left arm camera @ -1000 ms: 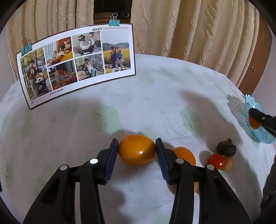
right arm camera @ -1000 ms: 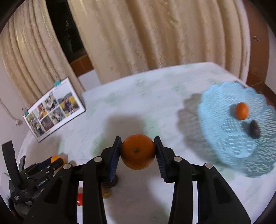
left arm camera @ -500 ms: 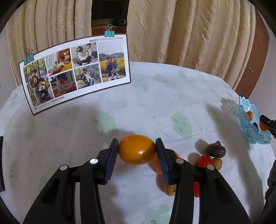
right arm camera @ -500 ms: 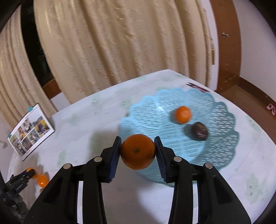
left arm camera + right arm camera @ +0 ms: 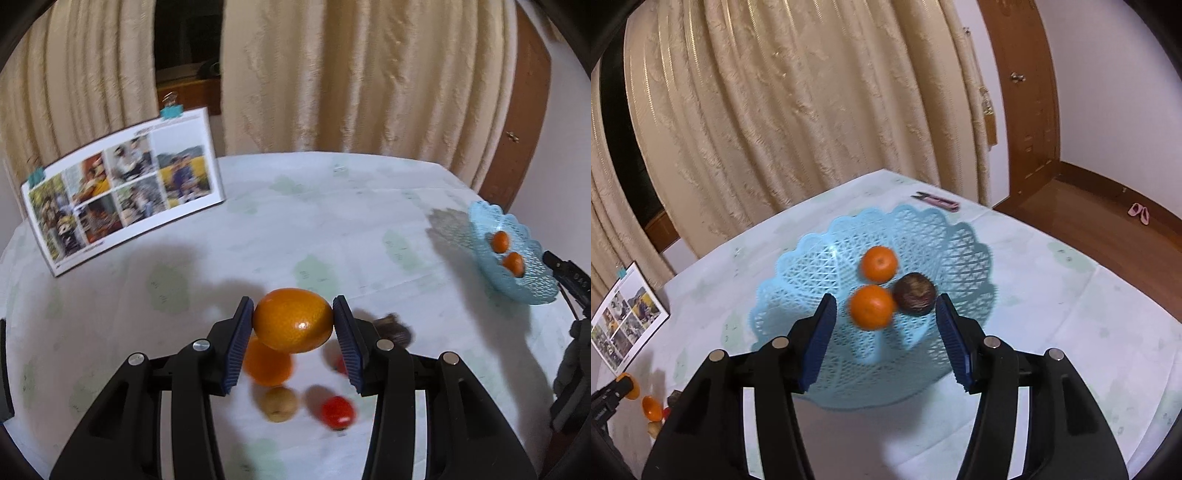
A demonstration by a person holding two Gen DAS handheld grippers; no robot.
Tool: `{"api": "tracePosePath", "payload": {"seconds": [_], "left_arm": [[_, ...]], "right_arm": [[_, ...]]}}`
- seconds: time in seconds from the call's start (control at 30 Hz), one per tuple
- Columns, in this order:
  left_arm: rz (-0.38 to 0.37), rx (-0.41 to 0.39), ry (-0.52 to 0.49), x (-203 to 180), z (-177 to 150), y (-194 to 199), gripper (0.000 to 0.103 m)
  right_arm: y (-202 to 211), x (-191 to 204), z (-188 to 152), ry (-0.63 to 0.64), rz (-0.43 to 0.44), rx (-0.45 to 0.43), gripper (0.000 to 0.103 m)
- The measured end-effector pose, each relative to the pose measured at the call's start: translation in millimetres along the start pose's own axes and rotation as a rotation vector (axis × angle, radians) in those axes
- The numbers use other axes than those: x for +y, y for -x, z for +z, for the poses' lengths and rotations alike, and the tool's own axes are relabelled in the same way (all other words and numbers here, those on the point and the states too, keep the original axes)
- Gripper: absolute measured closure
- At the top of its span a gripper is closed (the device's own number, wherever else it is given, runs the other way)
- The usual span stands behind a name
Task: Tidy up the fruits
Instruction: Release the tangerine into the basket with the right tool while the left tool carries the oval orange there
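Note:
My left gripper (image 5: 293, 328) is shut on a large orange (image 5: 293, 319) and holds it above the table. Below it lie another orange (image 5: 267, 363), a small tan fruit (image 5: 280, 404), a red tomato (image 5: 338, 410) and a dark fruit (image 5: 393, 330). My right gripper (image 5: 886, 328) is open over the light blue lattice basket (image 5: 812, 266). In the basket are two oranges (image 5: 871, 307) (image 5: 879, 263) and a dark brown fruit (image 5: 915, 299). The near orange is blurred. The basket also shows in the left wrist view (image 5: 480, 221).
A photo board (image 5: 122, 188) with clips stands at the table's back left. Curtains hang behind the round table. A small pink tool (image 5: 936, 200) lies beyond the basket. A wooden door frame (image 5: 1030, 110) and floor are at the right.
My right gripper has opened and let its orange go into the basket. My left gripper has lifted its orange higher and swung right, away from the fruit pile.

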State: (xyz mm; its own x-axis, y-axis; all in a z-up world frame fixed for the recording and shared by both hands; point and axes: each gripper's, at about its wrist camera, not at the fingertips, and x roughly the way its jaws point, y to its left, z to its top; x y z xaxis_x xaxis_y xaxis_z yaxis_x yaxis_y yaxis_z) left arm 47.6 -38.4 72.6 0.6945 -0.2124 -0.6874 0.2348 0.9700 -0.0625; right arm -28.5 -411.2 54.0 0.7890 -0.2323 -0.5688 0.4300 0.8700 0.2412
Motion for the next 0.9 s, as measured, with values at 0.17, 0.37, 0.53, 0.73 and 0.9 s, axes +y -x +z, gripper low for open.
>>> {"api": "tracePosePath", "payload": {"seconds": [0.17, 0.37, 0.53, 0.73, 0.9], "left_arm": [[-0.033, -0.013, -0.053, -36.9, 8.8, 0.4, 0.058], [-0.084, -0.024, -0.117, -84.4, 19.0, -3.8, 0.058], [-0.119, -0.030, -0.165, -120.1, 26.2, -9.7, 0.058], [-0.151, -0.035, -0.219, -159.4, 33.1, -19.4, 0.058], [-0.182, -0.032, -0.260, -189.3, 37.0, -29.0, 0.058]], "right_arm": [[4.5, -8.6, -8.1, -0.007, -0.045, -0.054, 0.045], [12.2, -13.3, -11.3, -0.015, -0.074, -0.122, 0.038], [13.2, -11.9, -13.0, -0.015, -0.071, -0.133, 0.038], [16.2, -18.5, -12.4, -0.052, -0.075, -0.133, 0.038], [17.4, -24.9, -10.7, -0.082, -0.080, -0.136, 0.038]]}}
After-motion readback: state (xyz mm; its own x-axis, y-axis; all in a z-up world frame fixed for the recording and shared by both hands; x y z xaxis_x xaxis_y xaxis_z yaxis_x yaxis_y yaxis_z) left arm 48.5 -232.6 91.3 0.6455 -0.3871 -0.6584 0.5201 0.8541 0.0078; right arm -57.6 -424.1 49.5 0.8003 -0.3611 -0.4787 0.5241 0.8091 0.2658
